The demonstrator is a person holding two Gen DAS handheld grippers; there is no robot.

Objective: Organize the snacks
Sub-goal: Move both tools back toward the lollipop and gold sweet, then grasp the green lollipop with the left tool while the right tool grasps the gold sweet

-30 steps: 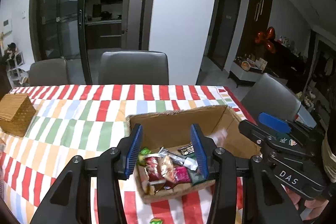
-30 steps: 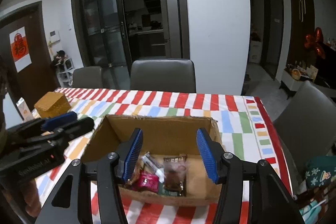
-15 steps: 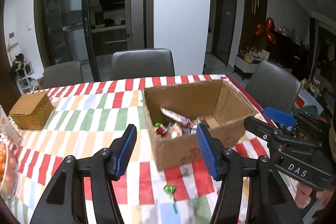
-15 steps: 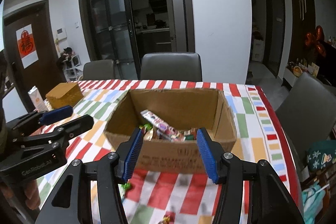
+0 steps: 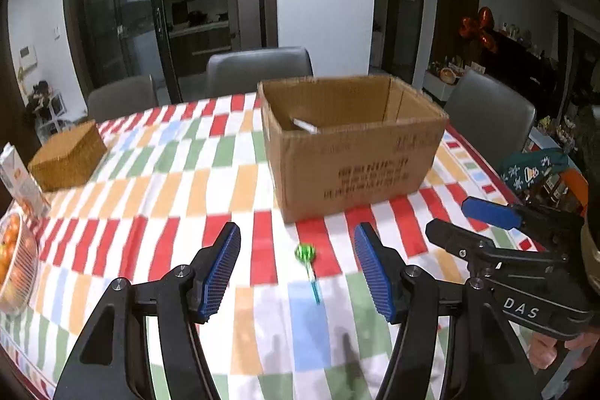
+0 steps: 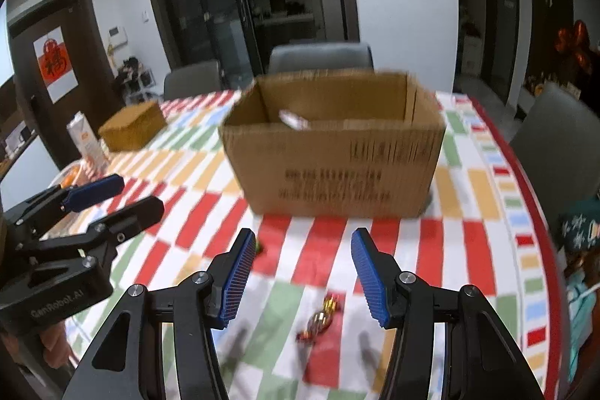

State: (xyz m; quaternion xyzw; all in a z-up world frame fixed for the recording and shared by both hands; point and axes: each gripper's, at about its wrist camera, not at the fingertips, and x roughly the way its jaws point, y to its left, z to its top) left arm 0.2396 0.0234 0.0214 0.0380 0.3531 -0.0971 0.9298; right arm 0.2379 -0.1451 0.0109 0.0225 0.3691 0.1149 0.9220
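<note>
From the left wrist, the left gripper [image 5: 298, 267] stands with its jaws apart and nothing clamped; they have just been opening. A green lollipop [image 5: 306, 255] lies on the striped tablecloth [image 5: 150, 186] between the blue pads, touching neither. The cardboard box [image 5: 352, 152] sits beyond the fingertips, slightly to their right; its near wall hides the contents, and only one white wrapper end [image 5: 305, 125] shows above the rim. Far left of the claw, a fruit bowl [image 5: 15, 261] and a carton [image 5: 20, 175] are cut by the edge, with a wicker box [image 5: 67, 156] behind them. The right gripper [image 5: 483, 212] juts in from the right.

A second ago this claw hung over the box with the snacks between its pads; now the box lies ahead and the lollipop has come between the pads.

From the right wrist, the picture is motion-blurred and the box's print is unreadable. The right gripper [image 6: 303, 274] is likewise open and empty. A red-and-gold wrapped candy [image 6: 318, 317] lies on the cloth between its fingers, nearer the camera than the pads. The lollipop is a green speck half hidden by the left pad. The box [image 6: 337, 156] stands ahead of the tips. Earlier this claw also looked down into the box.
</note>
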